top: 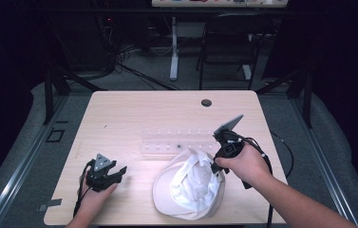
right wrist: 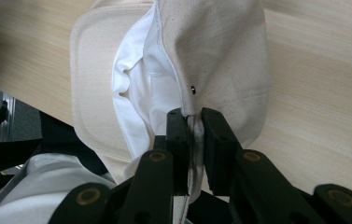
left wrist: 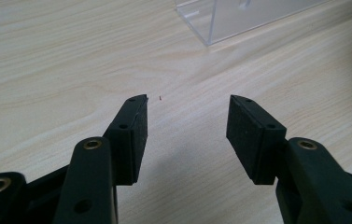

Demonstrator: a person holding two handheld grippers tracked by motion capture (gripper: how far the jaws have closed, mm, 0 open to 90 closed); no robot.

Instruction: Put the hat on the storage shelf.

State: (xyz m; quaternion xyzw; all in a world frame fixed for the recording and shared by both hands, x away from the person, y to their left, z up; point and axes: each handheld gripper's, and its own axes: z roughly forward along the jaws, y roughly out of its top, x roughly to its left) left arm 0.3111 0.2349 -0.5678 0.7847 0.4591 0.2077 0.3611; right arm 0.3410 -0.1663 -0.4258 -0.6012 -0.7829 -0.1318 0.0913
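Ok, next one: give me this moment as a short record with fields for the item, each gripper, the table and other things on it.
item: white cap, lying with its inside up near the table's front edge
right gripper: shut on the cap's rim
left gripper: open, holding nothing, low over bare wood, apart from the cap
table: light wood
other: clear plastic holder behind the cap

Dim and purple-tinted around the table (top: 119, 118), dark toward the far edge, glare on its middle, soft throughout, sharper yet blurred at the bottom in both gripper views.
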